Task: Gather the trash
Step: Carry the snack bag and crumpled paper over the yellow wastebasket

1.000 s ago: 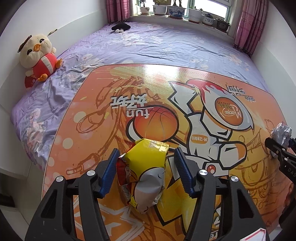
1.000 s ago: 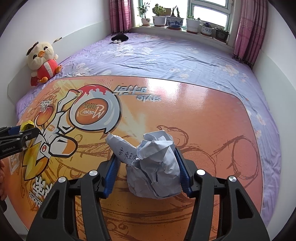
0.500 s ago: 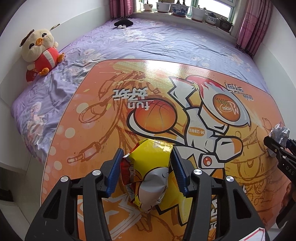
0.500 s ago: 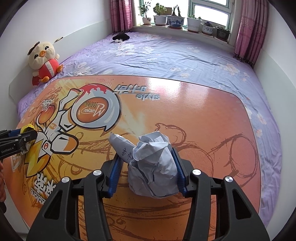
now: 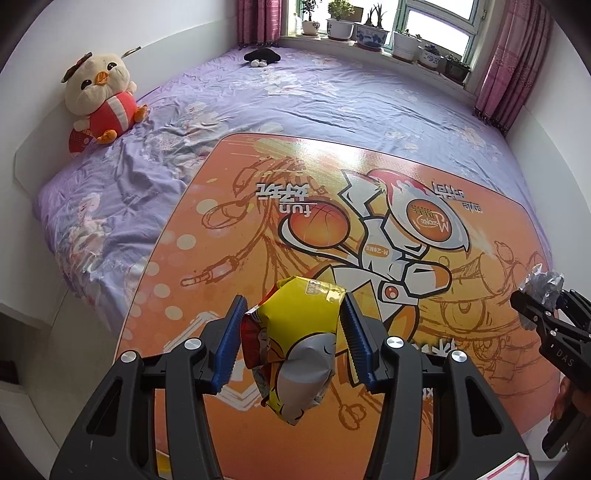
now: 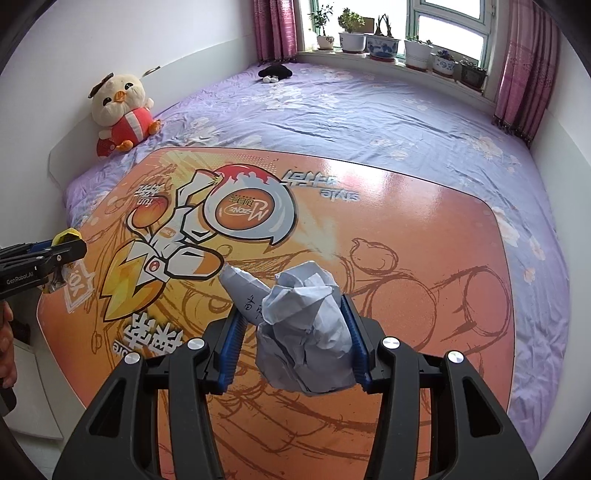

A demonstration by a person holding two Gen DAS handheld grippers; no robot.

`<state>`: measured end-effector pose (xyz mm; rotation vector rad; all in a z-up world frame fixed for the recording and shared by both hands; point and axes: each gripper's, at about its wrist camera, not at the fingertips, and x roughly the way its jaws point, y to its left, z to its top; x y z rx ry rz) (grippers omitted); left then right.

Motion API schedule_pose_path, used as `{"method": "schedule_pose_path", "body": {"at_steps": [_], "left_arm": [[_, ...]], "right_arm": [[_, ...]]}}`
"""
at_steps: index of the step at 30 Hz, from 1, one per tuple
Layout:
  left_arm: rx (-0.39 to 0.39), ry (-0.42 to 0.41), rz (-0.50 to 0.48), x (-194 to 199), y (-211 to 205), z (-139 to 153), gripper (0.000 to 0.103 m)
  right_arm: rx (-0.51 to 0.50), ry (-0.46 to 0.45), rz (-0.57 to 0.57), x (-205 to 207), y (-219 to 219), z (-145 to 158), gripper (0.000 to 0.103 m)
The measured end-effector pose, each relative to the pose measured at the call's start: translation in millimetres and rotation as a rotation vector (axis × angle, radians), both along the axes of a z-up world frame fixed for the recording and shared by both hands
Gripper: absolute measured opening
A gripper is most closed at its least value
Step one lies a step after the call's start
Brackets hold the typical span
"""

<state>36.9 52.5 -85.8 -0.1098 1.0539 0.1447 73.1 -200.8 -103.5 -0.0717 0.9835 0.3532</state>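
My left gripper [image 5: 293, 325] is shut on a crumpled yellow snack wrapper [image 5: 295, 343] and holds it above the orange printed table [image 5: 258, 229]. My right gripper [image 6: 293, 325] is shut on a crumpled ball of white paper [image 6: 306, 332], also lifted above the table [image 6: 406, 240]. The right gripper with its paper shows at the right edge of the left wrist view [image 5: 543, 299]. The left gripper with a bit of yellow wrapper shows at the left edge of the right wrist view [image 6: 55, 251].
The table stands on a bed with a purple flowered sheet [image 5: 332, 99]. A plush chick [image 5: 101, 99] sits at the bed's left edge by the white wall. A black item [image 5: 262, 56] lies near the window sill with potted plants [image 5: 369, 29].
Both grippers have closed tighter on their trash and lifted it off the table, pulling back and up. The table looks farther below in both views.
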Motion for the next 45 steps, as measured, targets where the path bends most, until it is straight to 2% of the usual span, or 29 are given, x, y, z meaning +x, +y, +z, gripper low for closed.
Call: {"method": "schedule_pose_path", "body": {"at_steps": [6, 13, 26, 35, 45], "left_arm": [[-0.008, -0.025, 0.055, -34.2, 20.8, 10.5, 0.052], [-0.005, -0.031, 0.118, -85.4, 54.7, 11.8, 0.052], [-0.050, 0.016, 0.312, -192.3, 143.1, -25.4, 0.052], [-0.087, 0.062, 0.448, -266.9, 203.0, -75.3, 0.052], [-0.149, 0.120, 0.571, -323.1, 256.7, -147.2, 0.052]], "right_arm": [[0.011, -0.024, 0.093, -19.8, 24.0, 19.6, 0.051], [0.039, -0.048, 0.226, -52.3, 73.0, 38.0, 0.051], [0.066, -0.033, 0.534, -121.6, 201.1, 38.6, 0.052], [0.073, 0.039, 0.790, -171.9, 308.2, -0.7, 0.052], [0.048, 0.154, 1.029, -218.9, 399.4, -86.4, 0.052]]}}
